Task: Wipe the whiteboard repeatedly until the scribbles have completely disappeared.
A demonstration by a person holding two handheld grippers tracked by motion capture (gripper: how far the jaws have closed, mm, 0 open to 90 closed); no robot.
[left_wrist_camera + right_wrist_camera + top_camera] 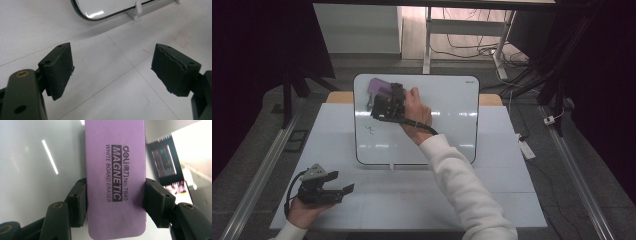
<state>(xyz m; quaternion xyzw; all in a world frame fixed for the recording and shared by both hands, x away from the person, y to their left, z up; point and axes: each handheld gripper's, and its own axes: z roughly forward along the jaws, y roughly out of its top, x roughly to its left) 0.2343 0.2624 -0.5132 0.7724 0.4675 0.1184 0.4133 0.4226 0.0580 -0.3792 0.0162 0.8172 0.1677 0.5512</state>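
Eraser gripped on the whiteboard, near its 11 o'clock corner.

My right tool (116, 202) was clamped across the sides of the purple eraser (115, 170), which sat at the whiteboard's (452, 115) upper left. My left tool (112, 72) rested at the tabletop's (422, 195) 7 o'clock with its jaws spread wide on nothing. I judged the eraser could twist in the narrow grip if I pressed unevenly, leaving the small mark (370, 130) at the board's 9 o'clock unwiped. The right gripper view showed the eraser's printed label; the high view showed the mark.
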